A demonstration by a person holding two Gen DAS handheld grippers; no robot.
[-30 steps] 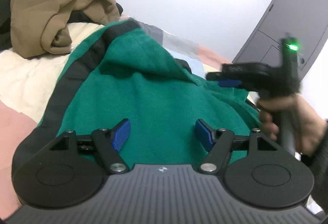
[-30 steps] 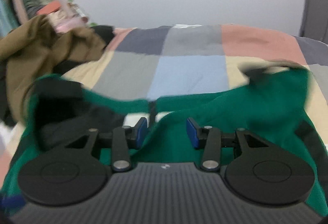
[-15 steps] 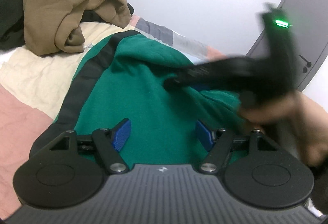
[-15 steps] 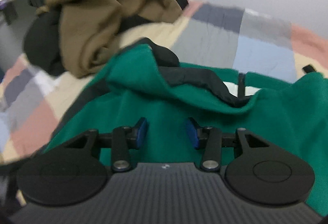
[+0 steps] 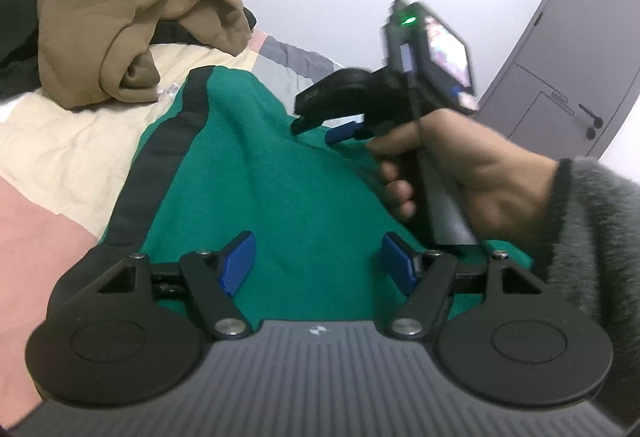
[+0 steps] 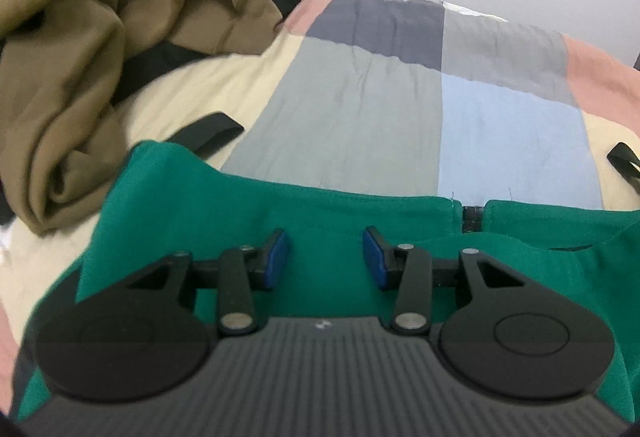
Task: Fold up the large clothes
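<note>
The green fleece garment with black trim (image 6: 320, 213) is spread on the patchwork bedspread (image 6: 380, 97), its near part hidden by both tools. The left gripper (image 5: 316, 263) is held wide open and empty. Since the earlier frames, the right gripper (image 6: 325, 257) has been swung across; its half-open jaws, narrowed slightly, grip nothing.

A green garment (image 5: 280, 189) with a black side stripe lies spread on the patchwork bed; zipper visible.

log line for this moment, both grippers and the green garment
green garment: spread on patchwork bed | left gripper: open over it, nothing gripped | right gripper: open over its top edge | brown garment: heaped aside
</note>
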